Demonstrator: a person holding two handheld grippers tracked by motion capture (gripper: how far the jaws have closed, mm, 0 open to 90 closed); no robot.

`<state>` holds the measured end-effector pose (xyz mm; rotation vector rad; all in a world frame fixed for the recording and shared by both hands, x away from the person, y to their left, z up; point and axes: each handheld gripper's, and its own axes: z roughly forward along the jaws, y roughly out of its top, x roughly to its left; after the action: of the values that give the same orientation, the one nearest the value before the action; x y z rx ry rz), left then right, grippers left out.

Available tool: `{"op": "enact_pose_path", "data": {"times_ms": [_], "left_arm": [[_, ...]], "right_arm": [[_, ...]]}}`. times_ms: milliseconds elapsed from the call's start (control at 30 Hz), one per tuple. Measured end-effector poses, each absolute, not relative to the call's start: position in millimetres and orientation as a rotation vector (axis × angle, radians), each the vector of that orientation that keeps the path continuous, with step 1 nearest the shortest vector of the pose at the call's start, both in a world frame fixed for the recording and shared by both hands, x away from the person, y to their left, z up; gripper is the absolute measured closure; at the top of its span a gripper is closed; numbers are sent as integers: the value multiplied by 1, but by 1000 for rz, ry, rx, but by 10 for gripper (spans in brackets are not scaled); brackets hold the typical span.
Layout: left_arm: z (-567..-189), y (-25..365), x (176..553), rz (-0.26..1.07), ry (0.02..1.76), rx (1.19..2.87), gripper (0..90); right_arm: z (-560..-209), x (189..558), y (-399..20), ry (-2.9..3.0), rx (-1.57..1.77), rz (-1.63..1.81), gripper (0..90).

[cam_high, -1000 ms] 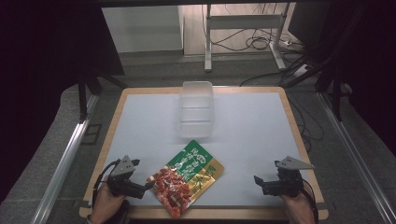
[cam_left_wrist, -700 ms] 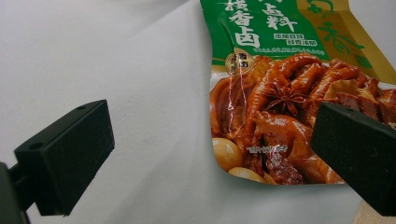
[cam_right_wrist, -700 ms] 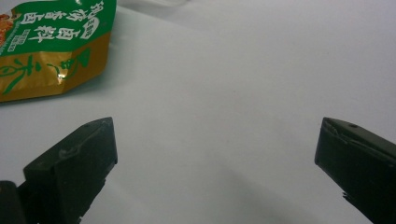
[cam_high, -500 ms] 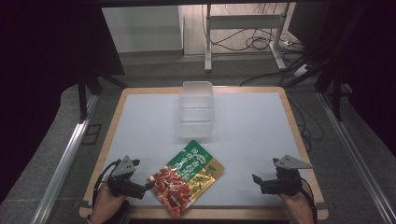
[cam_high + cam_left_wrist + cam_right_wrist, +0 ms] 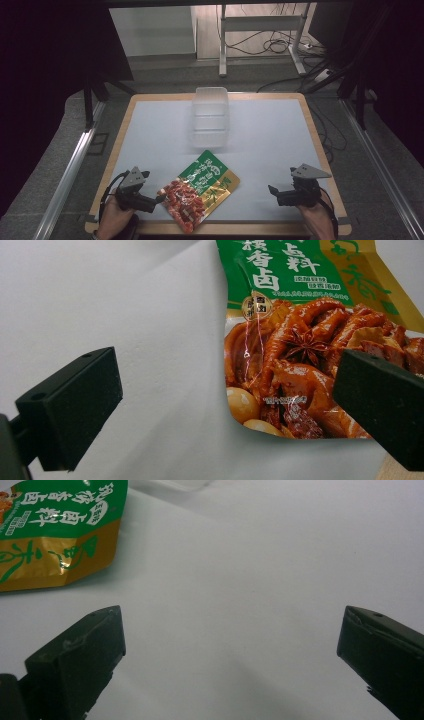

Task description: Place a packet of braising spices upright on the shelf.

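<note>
1. White-topped bench (image 5: 270, 135) carries a glossy green-and-red food pouch (image 5: 201, 189) at its near edge, long axis diagonal.
2. Left gripper (image 5: 159, 199), fingers spread, sits just beside it, nearer.
3. Right gripper (image 5: 272, 190), fingers spread, empty, well apart.

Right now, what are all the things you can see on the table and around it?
Food packet: one, green, gold and red, flat on the near middle of the table.
Plastic box: one, clear, at the far middle of the table.
Table: one, white top with a wooden edge.
Cables: several, dark, on the floor beyond the table.
Left gripper: one, black, open, at the packet's near left edge.
Right gripper: one, black, open, above bare table at the near right.
</note>
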<state>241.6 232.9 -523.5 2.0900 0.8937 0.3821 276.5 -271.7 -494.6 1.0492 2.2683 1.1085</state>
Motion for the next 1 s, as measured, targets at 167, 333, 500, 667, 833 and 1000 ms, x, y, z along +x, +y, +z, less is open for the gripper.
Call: {"op": "enact_pose_path", "data": {"times_ms": [167, 333, 500, 667, 833, 1000], "left_arm": [[-523, 234, 242, 380, 893, 2086, 0], [-524, 233, 242, 382, 893, 2090, 0], [-524, 233, 242, 381, 895, 2088, 0], [-523, 233, 242, 379, 896, 2086, 0], [-523, 233, 242, 380, 896, 2085, 0], [-523, 233, 242, 382, 898, 2086, 0]], "right_arm": [[-493, 279, -268, 2279, 1036, 1147, 0], [-493, 283, -261, 2302, 1031, 1151, 0], [-493, 287, -254, 2323, 1012, 1165, 0], [-493, 291, -247, 2345, 988, 1169, 0], [-495, 294, -241, 2363, 975, 1164, 0], [-495, 297, -235, 2373, 955, 1174, 0]]}}
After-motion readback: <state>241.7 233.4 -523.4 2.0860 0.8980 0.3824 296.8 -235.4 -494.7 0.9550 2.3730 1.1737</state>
